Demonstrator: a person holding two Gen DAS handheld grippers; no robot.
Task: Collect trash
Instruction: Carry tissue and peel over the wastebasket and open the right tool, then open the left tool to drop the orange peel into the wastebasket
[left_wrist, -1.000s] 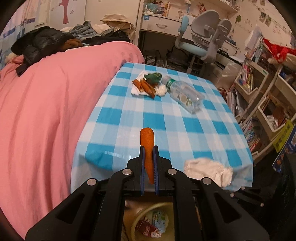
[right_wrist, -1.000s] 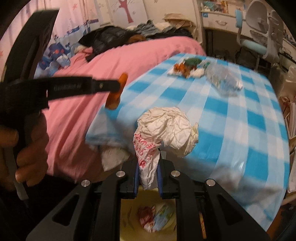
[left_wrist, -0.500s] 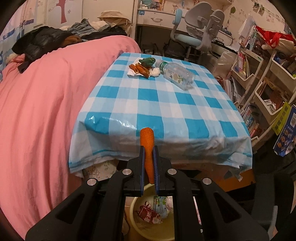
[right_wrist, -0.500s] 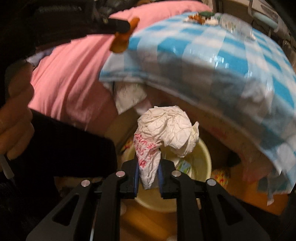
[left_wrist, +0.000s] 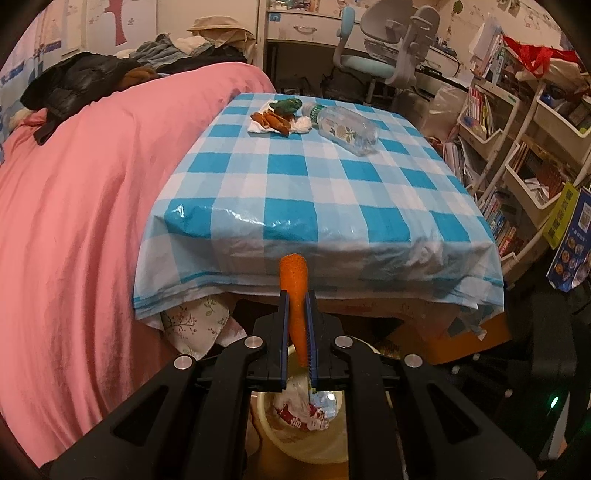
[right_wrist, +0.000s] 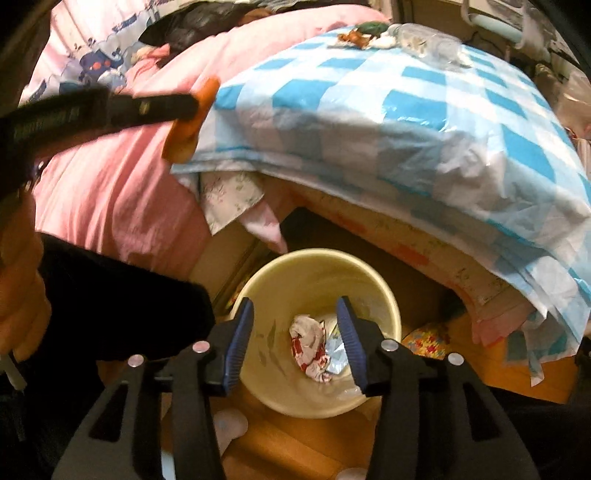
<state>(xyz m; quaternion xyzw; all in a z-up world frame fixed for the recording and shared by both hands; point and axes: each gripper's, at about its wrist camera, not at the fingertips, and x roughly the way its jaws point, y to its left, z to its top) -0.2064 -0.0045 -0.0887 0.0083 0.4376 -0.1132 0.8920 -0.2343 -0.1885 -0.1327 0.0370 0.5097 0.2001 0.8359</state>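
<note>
My left gripper (left_wrist: 297, 299) is shut on an orange carrot-like piece (left_wrist: 294, 284), held in front of the table's near edge; the cream bin (left_wrist: 295, 439) shows below it. In the right wrist view that piece (right_wrist: 188, 122) and the left gripper's fingers (right_wrist: 159, 108) appear at upper left. My right gripper (right_wrist: 295, 306) hangs over the cream bin (right_wrist: 391, 306), its jaws opening with nothing between them. The crumpled white paper with red print (right_wrist: 308, 343) lies in the bin beside a foil wrapper (right_wrist: 338, 350). On the table's far end lie a plastic bottle (left_wrist: 345, 127) and food scraps on tissue (left_wrist: 279, 118).
The blue-checked tablecloth (left_wrist: 314, 192) overhangs the table edge above the bin. A pink bed (left_wrist: 85, 192) runs along the left. Shelves with books (left_wrist: 517, 155) and a desk chair (left_wrist: 388, 62) stand at right and back. A hand (right_wrist: 18, 295) holds the left gripper.
My right gripper swung down from the table edge to over the bin and let go of the crumpled paper, which now lies in the bin. The left gripper drew back from the table with the orange piece.
</note>
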